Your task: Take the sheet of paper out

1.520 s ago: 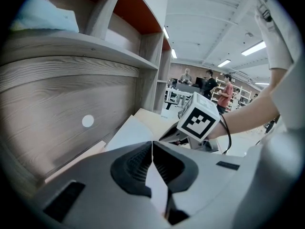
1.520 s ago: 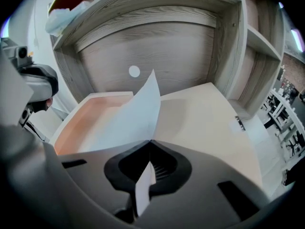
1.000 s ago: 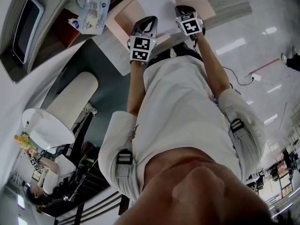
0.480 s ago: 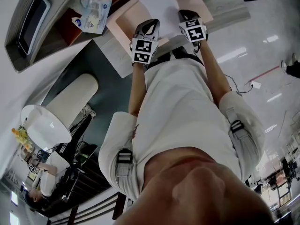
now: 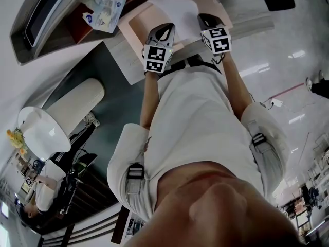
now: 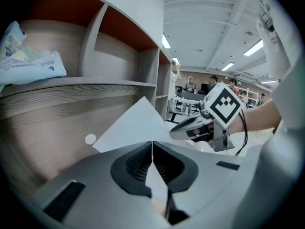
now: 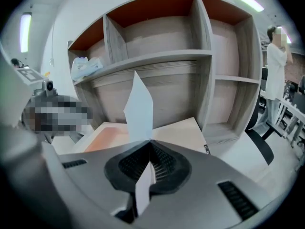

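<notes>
Before the shelf unit (image 7: 205,56), near the table's (image 5: 128,55) front edge, the sheet of paper (image 5: 175,9) is held above the pink folder (image 7: 107,135). It is pinched by the closed fingers of the left gripper (image 6: 152,143) and the right gripper (image 7: 151,142). Both grippers appear drawn slightly back over the last second, so the sheet is judged nearly free.

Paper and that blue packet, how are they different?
The sheet of paper is plain white; the packet is printed blue and white. The sheet of paper is smooth and pinched in the jaws of the left gripper and right gripper; the packet looks crumpled and lies untouched on a shelf. Both are near that shelf.
</notes>
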Action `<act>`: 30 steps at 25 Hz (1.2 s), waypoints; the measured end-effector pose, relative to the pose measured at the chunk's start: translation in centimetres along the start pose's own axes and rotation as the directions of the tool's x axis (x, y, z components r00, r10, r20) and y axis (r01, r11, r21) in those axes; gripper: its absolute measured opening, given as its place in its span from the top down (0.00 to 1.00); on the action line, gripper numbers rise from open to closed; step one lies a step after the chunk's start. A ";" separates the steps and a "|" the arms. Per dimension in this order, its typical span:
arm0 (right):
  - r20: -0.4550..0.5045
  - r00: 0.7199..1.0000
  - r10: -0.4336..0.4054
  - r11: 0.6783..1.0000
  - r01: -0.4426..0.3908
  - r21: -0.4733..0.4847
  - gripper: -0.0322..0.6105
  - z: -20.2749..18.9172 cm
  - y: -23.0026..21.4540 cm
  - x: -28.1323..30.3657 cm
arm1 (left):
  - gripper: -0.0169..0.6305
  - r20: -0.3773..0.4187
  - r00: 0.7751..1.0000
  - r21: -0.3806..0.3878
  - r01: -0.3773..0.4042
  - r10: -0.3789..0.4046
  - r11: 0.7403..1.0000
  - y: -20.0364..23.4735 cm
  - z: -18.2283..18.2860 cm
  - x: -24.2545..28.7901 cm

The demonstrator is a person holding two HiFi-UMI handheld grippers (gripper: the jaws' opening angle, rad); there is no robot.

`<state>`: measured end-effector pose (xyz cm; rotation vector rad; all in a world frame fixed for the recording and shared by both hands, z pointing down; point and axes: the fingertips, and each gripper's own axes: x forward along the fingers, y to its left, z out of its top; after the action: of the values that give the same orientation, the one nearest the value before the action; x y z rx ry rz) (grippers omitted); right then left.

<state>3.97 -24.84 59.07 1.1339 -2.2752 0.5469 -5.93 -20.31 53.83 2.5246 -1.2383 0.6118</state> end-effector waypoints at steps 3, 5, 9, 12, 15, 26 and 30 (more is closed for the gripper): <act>0.042 0.999 0.021 1.000 -0.021 -0.007 0.92 1.3 0.2 -1.2 | 0.94 0.037 0.999 -0.013 -0.022 0.022 1.000 0.1 0.8 -0.5; 0.071 0.997 0.039 0.999 -0.038 -0.015 0.92 2.4 0.6 -2.0 | 0.94 0.051 0.998 -0.015 -0.037 0.038 0.999 0.2 1.5 -1.0; 0.123 0.989 0.078 0.996 -0.074 -0.042 0.92 4.3 1.4 -3.5 | 0.94 0.068 0.995 0.000 -0.070 0.070 0.998 0.4 2.9 -2.1; 0.159 0.982 0.106 0.993 -0.096 -0.064 0.92 5.8 2.0 -4.7 | 0.94 0.092 0.991 0.003 -0.095 0.094 0.996 0.4 4.0 -2.9; 0.193 0.973 0.129 0.990 -0.114 -0.085 0.92 7.4 2.5 -6.0 | 0.94 0.123 0.986 0.005 -0.117 0.115 0.993 0.5 5.5 -3.7; 0.304 0.926 0.224 0.969 -0.178 -0.170 0.92 13.3 5.2 -9.8 | 0.94 0.237 0.949 -0.016 -0.211 0.209 0.977 1.6 11.1 -7.8; 0.338 0.906 0.256 0.960 -0.199 -0.196 0.92 15.4 6.0 -10.0 | 0.94 0.254 0.933 -0.020 -0.259 0.255 0.966 2.5 12.4 -9.3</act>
<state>-0.25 -24.14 40.22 0.9561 -2.7379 0.2504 -9.89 -20.53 38.60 2.5325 -1.6791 0.3550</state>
